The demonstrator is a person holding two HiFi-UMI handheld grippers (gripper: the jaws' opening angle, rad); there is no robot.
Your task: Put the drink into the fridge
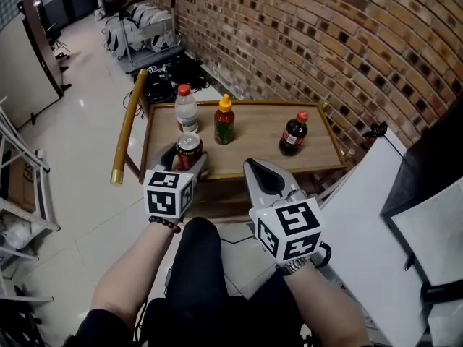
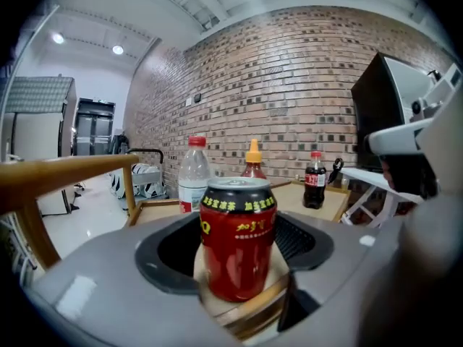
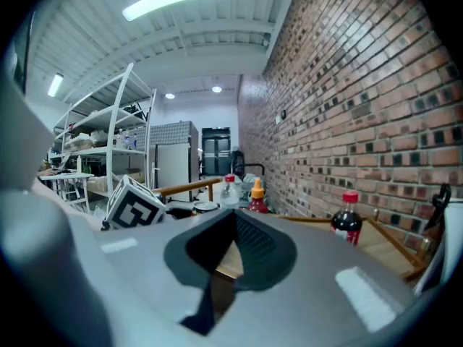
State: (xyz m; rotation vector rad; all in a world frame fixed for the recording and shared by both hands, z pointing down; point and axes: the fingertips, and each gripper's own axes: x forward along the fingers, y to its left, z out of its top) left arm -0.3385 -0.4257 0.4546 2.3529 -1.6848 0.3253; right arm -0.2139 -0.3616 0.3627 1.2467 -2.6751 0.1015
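The can point(image 2: 237, 241) stands upright at the very front edge of the bench point(image 1: 253, 125), so it has little footing to spare. If one pad meets it before the other, I judge that it could be shoved sideways or tipped off the edge to the floor. Its wall is smooth and round, so a light or low grip could let it slip on the lift, while a hard squeeze could dent it. A push forward could also knock the water bottle point(image 1: 186, 109) just behind it.

The left claw point(image 1: 187, 159) is spread wide with the can between its pads. A dark sliver shows on each side of the can, so the pads seem not to press it yet. The right claw point(image 3: 230, 251) hangs beside the left one, partly open, with nothing between its jaws and touching nothing.
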